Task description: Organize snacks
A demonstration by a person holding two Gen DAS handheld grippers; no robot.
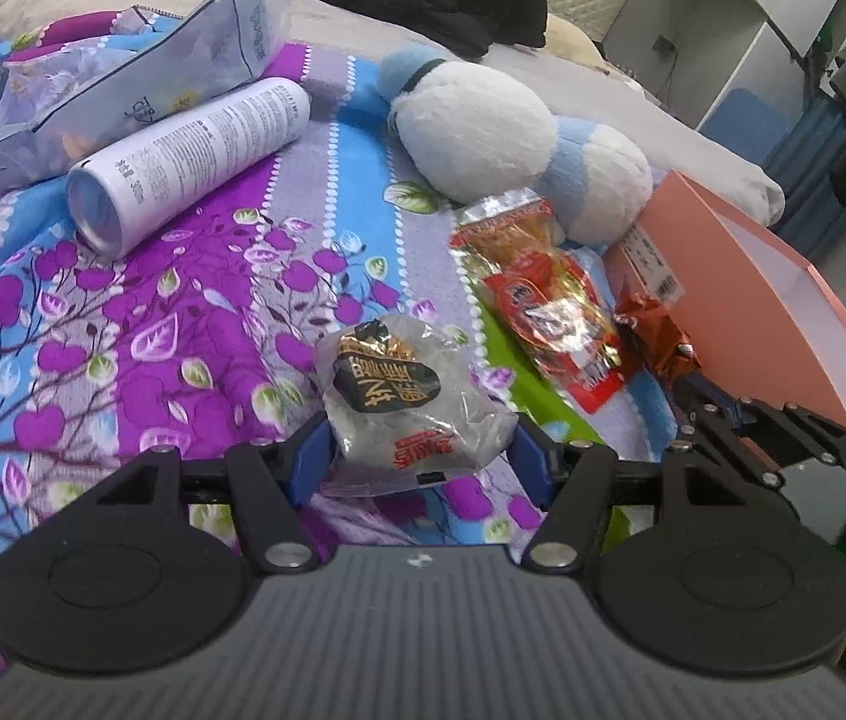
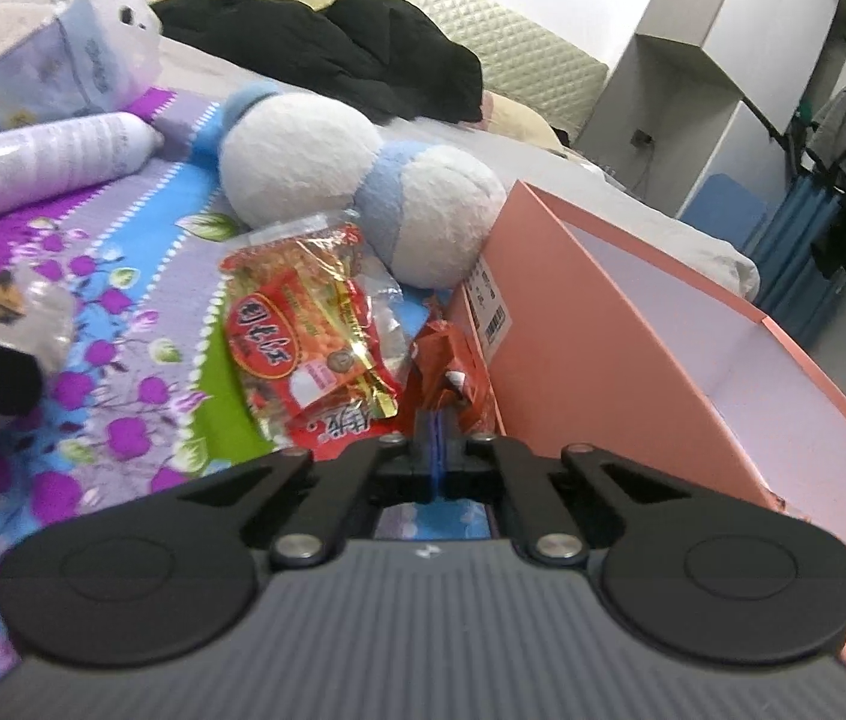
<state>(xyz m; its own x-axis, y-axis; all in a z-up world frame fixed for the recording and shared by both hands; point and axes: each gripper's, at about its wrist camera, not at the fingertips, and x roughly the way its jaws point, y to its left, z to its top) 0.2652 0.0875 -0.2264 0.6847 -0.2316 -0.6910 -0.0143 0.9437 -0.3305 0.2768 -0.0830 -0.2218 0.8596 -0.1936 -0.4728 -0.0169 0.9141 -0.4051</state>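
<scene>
Black linkage arms with silver pivot screws, blue finger pads [image 1: 528,450], round black discs, ribbed grey housing, green light at right.

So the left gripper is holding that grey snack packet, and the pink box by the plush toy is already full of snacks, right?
Not quite. The left gripper does hold the grey snack packet, but the pink box by the plush toy shows only bare white walls and no snacks inside, as the right wrist view shows.

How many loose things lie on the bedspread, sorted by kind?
Snack packets: 3 (grey packet, red packet, orange packet)
Plush toys: 1
White cans: 1
Tissue packs: 1
Pink boxes: 1
Total: 7
</scene>
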